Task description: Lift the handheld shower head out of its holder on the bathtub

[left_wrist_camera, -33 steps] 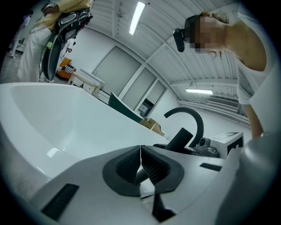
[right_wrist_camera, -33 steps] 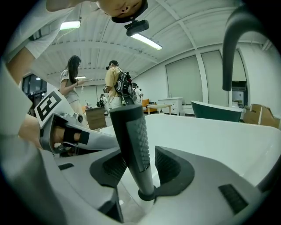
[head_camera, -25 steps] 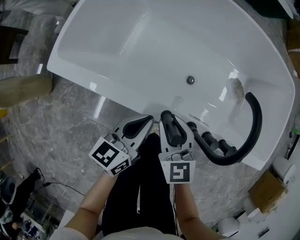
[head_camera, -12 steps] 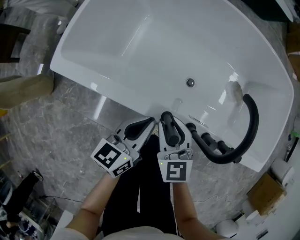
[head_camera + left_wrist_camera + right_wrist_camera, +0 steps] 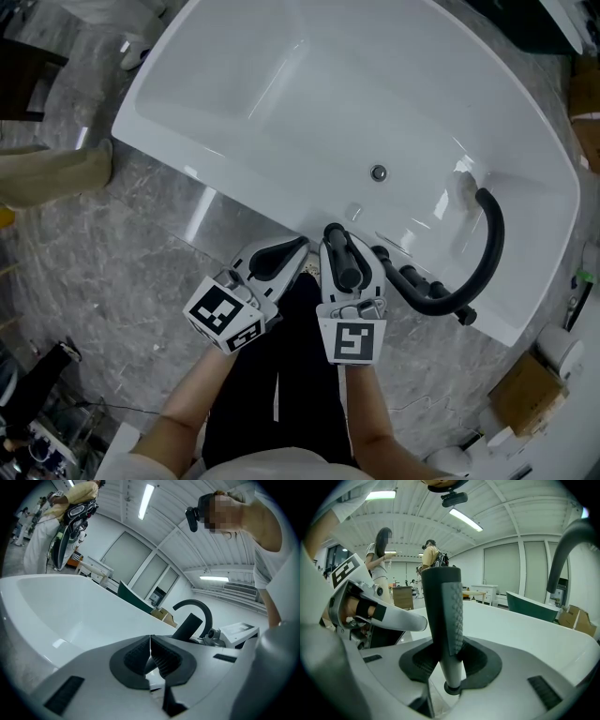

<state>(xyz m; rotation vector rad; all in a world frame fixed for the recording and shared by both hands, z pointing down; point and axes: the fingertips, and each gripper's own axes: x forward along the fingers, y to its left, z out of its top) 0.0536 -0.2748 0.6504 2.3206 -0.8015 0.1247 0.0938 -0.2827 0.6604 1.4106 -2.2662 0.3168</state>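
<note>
The black handheld shower head (image 5: 445,616) stands upright between the jaws of my right gripper (image 5: 450,660), whose pads press on its grey-ribbed handle. From the head view, the shower head (image 5: 341,261) lies along my right gripper (image 5: 345,242) at the near rim of the white bathtub (image 5: 281,103). Its holder is hidden under the gripper. Beside it on the left, my left gripper (image 5: 296,244) is shut with nothing in it. Its ribbed pads (image 5: 161,657) meet in the left gripper view.
A black curved faucet spout (image 5: 487,248) and black knobs (image 5: 412,278) stand on the tub rim right of my right gripper. The drain (image 5: 378,172) is mid-tub. A cardboard box (image 5: 527,394) sits on the floor at the right, and other people stand in the background.
Both grippers keep their place and their hold. Only the head view has shifted a little, so the tub sits slightly differently in the picture.
</note>
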